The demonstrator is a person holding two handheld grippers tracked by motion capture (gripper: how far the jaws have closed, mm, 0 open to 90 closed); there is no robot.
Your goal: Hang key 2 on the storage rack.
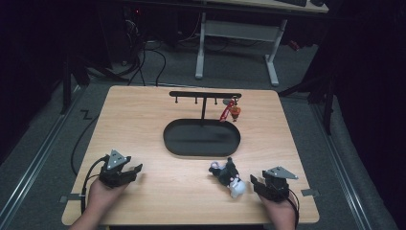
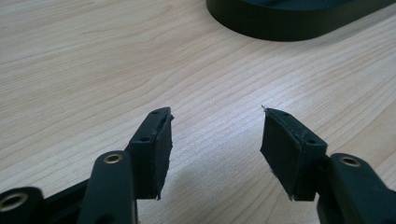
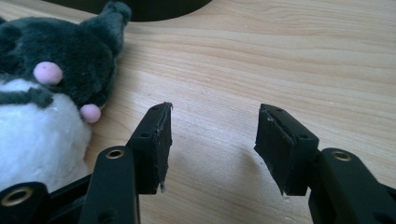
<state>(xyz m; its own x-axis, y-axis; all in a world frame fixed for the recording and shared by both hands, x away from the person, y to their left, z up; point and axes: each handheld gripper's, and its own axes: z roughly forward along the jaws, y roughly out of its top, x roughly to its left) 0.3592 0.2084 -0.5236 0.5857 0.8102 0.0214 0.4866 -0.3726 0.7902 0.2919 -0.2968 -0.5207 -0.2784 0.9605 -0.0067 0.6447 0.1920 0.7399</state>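
- While it rests low over the pale wooden tabletop [image 1: 158, 182] at the near left, the left hand-held gripper [image 1: 135, 171] has its jaws apart, with bare wood between them.
- Beyond the middle sits a black oval tray [image 1: 178, 143]; nothing can be made out inside it. A T-shaped rack [image 1: 205, 95] rises from it, and a small red charm [image 1: 231, 111] hangs at its right end.
- Near the right front lies a plush toy [image 1: 229, 176], dark grey above with a white face, small pink pompoms and grey ears.
- No writing can be read anywhere.
- Just right of the toy, the right hand-held gripper [image 1: 254, 182] has its jaws apart, gripping nothing.
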